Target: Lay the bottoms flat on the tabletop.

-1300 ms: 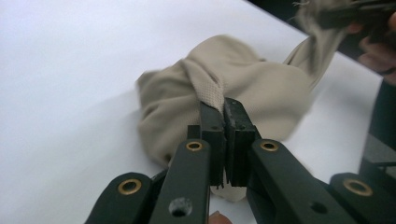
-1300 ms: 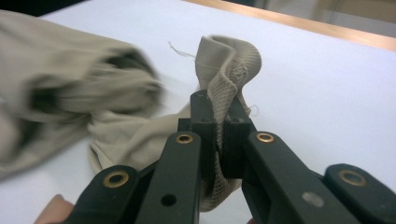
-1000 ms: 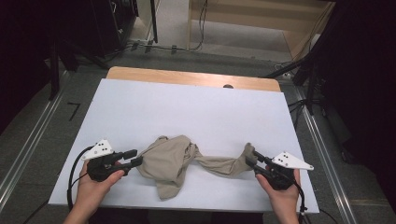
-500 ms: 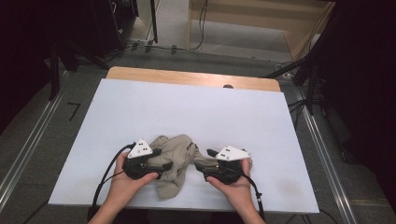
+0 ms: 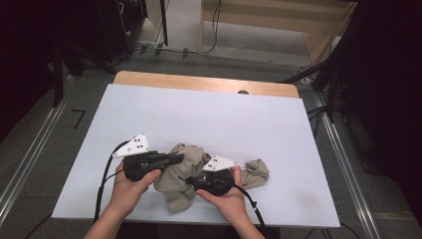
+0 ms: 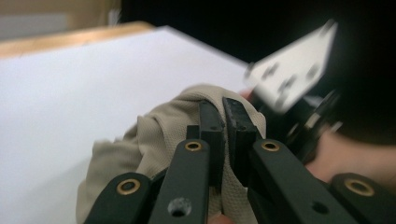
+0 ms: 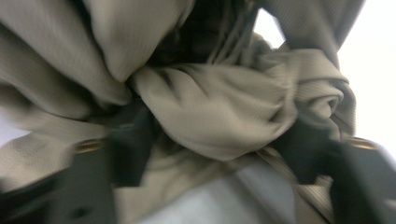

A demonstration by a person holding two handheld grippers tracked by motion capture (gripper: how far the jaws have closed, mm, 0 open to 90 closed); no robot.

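Beige cloth (image 5: 186, 172), bunched at bench (image 5: 209, 114) front edge: left gripper (image 5: 175, 158) fingers pinch a fold, right gripper (image 5: 195, 181) apparently likewise; folding barely begun.

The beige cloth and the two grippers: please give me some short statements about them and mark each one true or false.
1. The beige cloth lies bunched near the front edge of the white table. True.
2. The left gripper has its fingers closed on a fold of the cloth. True.
3. The two hands are far apart, at opposite table edges. False: the left hand and right hand are close together over the cloth.
4. The cloth is spread flat. False: it is crumpled.
5. In the right gripper view, cloth lies bunched over the right gripper. True.
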